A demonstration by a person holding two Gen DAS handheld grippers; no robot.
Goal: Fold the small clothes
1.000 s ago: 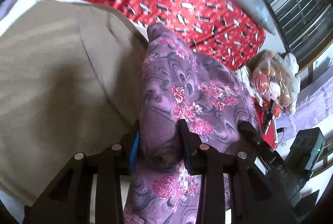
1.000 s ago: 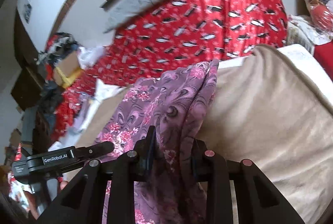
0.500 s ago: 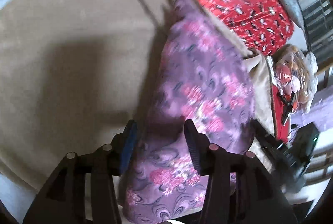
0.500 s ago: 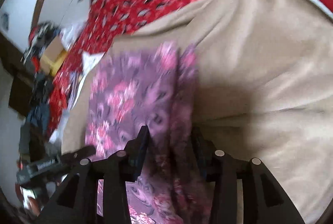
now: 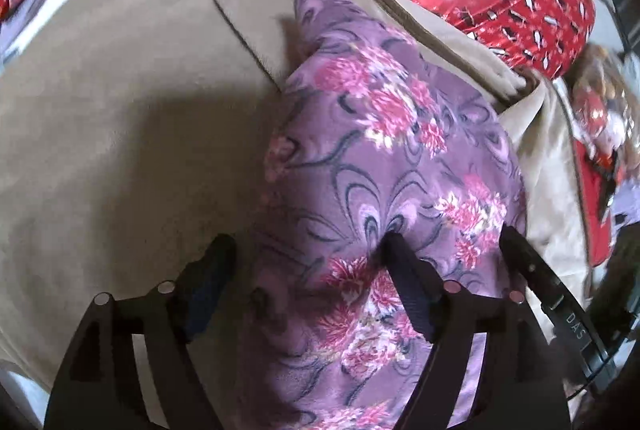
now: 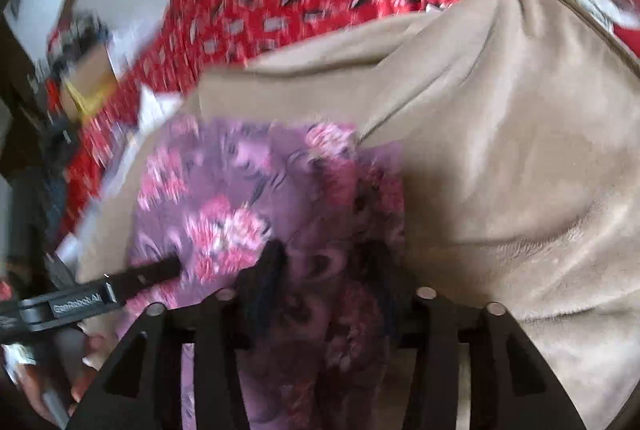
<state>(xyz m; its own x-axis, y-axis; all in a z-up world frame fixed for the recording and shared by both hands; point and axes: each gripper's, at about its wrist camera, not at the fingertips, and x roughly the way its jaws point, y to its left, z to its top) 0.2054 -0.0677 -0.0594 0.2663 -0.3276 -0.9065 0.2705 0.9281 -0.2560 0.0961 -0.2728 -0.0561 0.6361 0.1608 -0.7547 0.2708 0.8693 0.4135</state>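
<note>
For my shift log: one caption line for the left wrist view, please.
Left gripper, jaws just opened wide, over the purple floral garment lying on the tan blanket.

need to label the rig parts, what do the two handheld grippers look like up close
Both are matt black plastic. The left gripper has two flat tapered fingers with blue pads on the inner faces, on ribbed triangular struts with cut-outs and round silver pivot pins. The right gripper is built the same, though blurred. Seen from the side, the left carries white "GenRobot.AI" lettering, the right "DAS".
</note>
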